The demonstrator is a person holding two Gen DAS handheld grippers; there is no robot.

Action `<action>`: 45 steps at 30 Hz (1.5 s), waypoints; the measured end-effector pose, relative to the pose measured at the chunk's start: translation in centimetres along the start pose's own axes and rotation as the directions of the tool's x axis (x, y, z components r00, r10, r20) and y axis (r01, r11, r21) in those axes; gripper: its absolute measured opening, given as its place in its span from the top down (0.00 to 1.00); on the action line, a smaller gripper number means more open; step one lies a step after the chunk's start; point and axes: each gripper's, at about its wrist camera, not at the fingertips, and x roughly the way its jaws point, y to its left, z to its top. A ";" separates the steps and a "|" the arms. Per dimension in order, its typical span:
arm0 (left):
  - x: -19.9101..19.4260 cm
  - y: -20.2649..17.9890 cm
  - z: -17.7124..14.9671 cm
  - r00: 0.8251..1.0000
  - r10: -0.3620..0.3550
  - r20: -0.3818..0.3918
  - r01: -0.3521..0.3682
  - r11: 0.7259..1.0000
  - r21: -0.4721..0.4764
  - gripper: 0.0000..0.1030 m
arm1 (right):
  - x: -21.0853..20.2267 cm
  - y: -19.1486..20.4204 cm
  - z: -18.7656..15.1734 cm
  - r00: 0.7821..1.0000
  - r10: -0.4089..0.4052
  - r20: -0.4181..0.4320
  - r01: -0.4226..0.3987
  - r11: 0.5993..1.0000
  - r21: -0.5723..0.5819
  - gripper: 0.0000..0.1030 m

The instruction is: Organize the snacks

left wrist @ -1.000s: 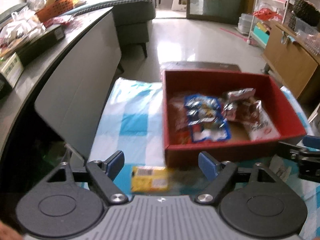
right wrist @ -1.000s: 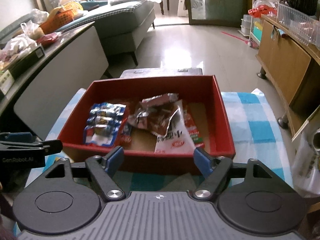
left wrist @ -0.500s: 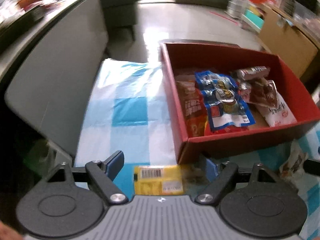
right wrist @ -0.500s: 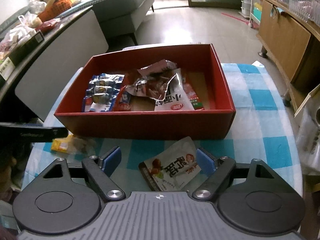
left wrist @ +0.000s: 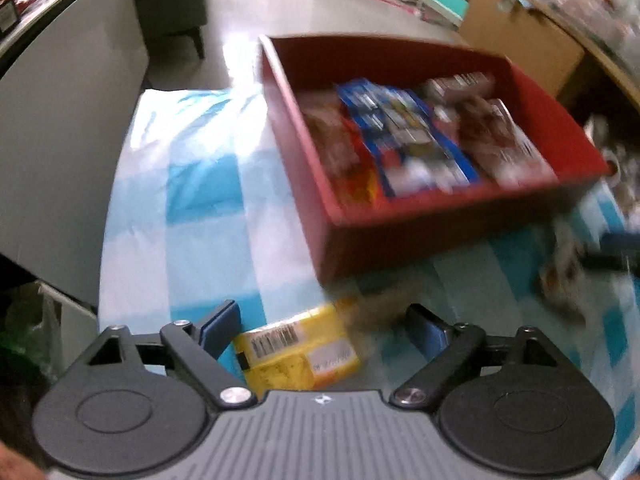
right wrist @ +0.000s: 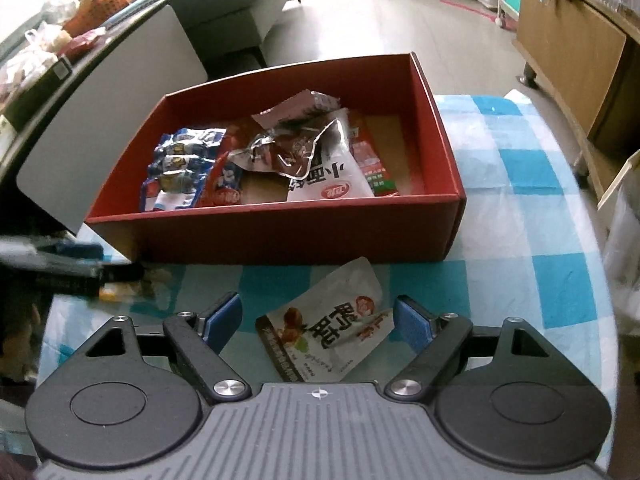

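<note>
1. The desk, covered with a blue-and-white checked cloth (right wrist: 516, 280), carries a shallow red cardboard box (right wrist: 280, 232) with its open top up.
2. Inside the box lie several snack packets: a blue-and-white packet (right wrist: 176, 168) at the left, a crumpled silver-and-brown foil packet (right wrist: 292, 148) in the middle, a white packet with a red logo (right wrist: 332, 184) partly under it, and a red-and-green flat packet (right wrist: 374, 168) toward the right. A bare patch of the box floor shows at the right end.
3. The left tongs (left wrist: 320, 328) point steeply down at the cloth just in front of the box's near corner. Their blue pads (left wrist: 220, 326) have just been opening and stand wide apart.
4. A yellow flat snack packet with a barcode label (left wrist: 296, 352) lies on the cloth between those pads, nearer the left one; the pads do not press on it. The view is blurred, so whether the left pad touches it cannot be told.
5. The right tongs (right wrist: 318, 326) are also open, tilted down at the cloth in front of the box's long near wall.
6. A white flat snack pouch with black characters and a food picture (right wrist: 328, 328) lies on the cloth between the right tongs' pads, turned at a slant, free of both pads.
7. In the right wrist view the left tongs appear at the left edge, blurred, over the yellow packet.
</note>
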 end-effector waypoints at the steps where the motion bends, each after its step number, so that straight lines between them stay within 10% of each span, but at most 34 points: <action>1: -0.3 -0.6 -0.8 1.000 -0.005 -0.012 0.005 1.000 0.021 0.16 | -0.1 0.0 0.1 1.000 0.007 0.002 -0.007 1.000 0.002 0.14; 8: -3.0 -4.3 -5.4 0.999 -0.018 -0.045 0.021 0.998 0.066 0.16 | -0.9 0.1 0.0 0.999 0.038 0.005 -0.038 0.999 0.018 0.14; 18: -0.4 -6.1 -2.8 0.991 0.130 -0.027 -0.129 0.990 0.061 0.16 | 1.2 -1.4 -1.1 0.996 -0.055 -0.071 0.057 0.998 0.030 0.12; 20: -0.6 -6.8 -2.7 0.990 0.139 -0.022 -0.137 0.988 0.076 0.30 | 1.5 -1.9 -0.9 0.995 -0.067 -0.074 0.070 0.997 0.044 0.12; 28: -2.9 -8.6 -5.3 0.996 -0.012 -0.092 0.016 0.999 0.040 0.52 | 2.6 -2.6 -0.6 0.993 -0.070 -0.092 0.079 0.992 0.101 0.06; 36: -2.8 -9.3 -5.9 0.996 0.060 -0.073 -0.058 0.998 0.035 0.51 | 3.8 -0.5 -0.1 0.991 -0.124 -0.050 0.128 0.987 0.098 0.02; 45: -2.9 -6.4 -4.6 0.995 -0.012 -0.102 0.001 0.994 -0.105 0.45 | 4.4 -0.1 -0.9 0.978 -0.203 -0.043 0.198 0.975 -0.098 0.01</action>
